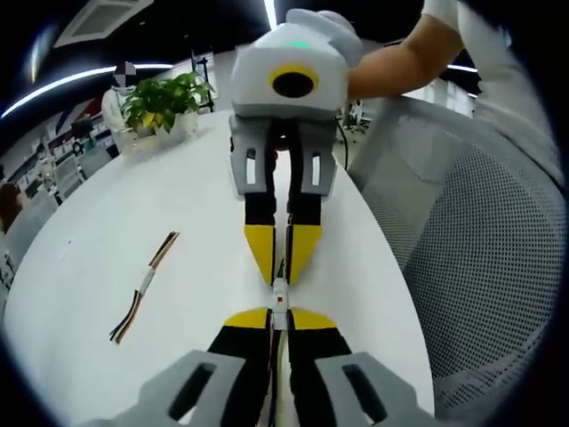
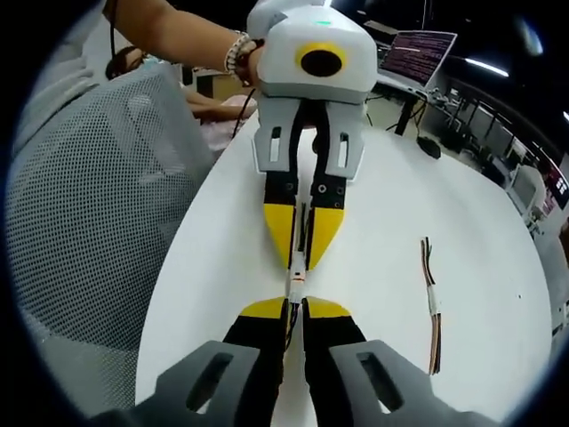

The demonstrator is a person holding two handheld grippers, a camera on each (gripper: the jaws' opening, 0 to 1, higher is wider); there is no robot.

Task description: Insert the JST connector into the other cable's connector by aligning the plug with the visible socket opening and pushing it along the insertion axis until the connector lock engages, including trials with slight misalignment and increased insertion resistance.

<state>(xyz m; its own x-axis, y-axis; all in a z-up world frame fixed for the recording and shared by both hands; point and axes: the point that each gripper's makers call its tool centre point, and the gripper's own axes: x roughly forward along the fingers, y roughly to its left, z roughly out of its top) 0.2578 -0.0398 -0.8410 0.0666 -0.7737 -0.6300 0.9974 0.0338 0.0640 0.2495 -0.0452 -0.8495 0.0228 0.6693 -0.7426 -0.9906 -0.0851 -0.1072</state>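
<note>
Connectors (image 1: 280, 298) apparently joined between grippers

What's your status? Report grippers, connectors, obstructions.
Left gripper and right gripper both shut on cables, tip to tip. White JST connector between them, lock unconfirmed. Spare cable lies aside on white table, not obstructing.

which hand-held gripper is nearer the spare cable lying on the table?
Cannot tell. Both the left hand-held gripper and right hand-held gripper meet tip to tip at the white connector; spare cable lies off to one side.
</note>
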